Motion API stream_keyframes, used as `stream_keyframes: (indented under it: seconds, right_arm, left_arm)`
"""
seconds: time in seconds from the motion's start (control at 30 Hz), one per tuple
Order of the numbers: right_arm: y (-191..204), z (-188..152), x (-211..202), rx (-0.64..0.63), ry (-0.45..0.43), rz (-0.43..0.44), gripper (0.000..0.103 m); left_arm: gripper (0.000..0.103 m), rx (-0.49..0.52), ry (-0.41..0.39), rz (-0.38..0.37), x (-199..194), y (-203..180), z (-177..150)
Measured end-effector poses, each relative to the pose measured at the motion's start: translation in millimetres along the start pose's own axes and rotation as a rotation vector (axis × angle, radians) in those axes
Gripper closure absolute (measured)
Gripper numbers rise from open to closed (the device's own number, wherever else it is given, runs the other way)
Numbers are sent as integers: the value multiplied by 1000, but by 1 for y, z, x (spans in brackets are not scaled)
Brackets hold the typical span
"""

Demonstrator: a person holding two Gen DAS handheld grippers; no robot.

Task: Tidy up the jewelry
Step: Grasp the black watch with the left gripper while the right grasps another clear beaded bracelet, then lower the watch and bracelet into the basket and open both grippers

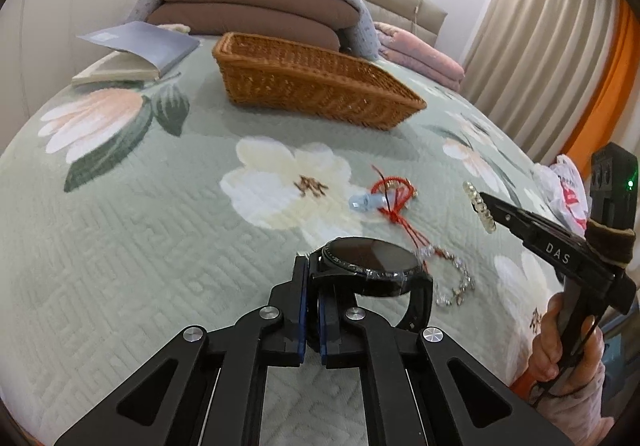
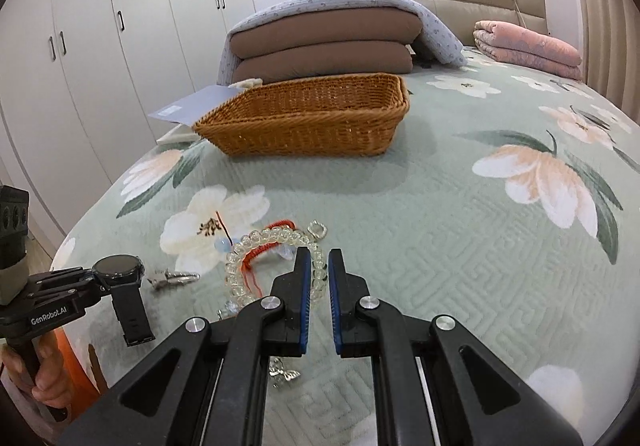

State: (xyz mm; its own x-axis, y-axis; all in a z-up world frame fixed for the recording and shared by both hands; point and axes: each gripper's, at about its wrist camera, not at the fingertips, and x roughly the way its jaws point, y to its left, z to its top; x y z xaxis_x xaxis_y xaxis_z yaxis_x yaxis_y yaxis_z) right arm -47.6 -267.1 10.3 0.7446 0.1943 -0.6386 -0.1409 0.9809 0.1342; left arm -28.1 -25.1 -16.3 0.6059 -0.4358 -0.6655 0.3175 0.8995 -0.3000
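Watch (image 1: 372, 266) clamped in left gripper (image 1: 313, 278), bead bracelet (image 2: 272, 266) in right gripper (image 2: 319, 266), over floral quilt (image 1: 120, 246).

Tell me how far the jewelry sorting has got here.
Done: nothing shows inside the wicker basket from these angles. In hand: the left gripper is shut on the black watch by its strap, the right gripper on the clear bead bracelet. Left: red cord bracelet, silver chain and a small charm lie on the quilt.

I count one black watch (image 1: 372, 266), one clear bead bracelet (image 2: 276, 242), one red cord bracelet (image 1: 390, 192), one silver chain (image 1: 456, 286), one wicker basket (image 2: 308, 118) and one open book (image 1: 136, 50) on the bed.
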Motion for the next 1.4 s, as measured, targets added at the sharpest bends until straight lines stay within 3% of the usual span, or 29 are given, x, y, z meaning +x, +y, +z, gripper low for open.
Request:
stream_keyframes:
  seconds: [0.37,0.67,0.87,1.0,1.2,1.4]
  right_arm:
    - [12,49,-4,-65,-77,-36,92]
    - [10,136,29,-110,-150,-73,92]
    - [1,178,91,-103,-124,-100,92]
    - [-11,186,133,-77,-80,-115,92]
    - [-24,172,173,-70,18,-146,92]
    - [-28,167,183,-59,44,-146,92]
  left_arm:
    - [99,-8,-110,-18,-8,6,52]
    - [99,14,-192,-34,12,7,150]
    - [99,26,-156,-15,67,9,215]
    - [99,9,-76,22,125,20,243]
    - [99,0,51,93,180,36,244]
    - [99,-22,62,93,185,42,241]
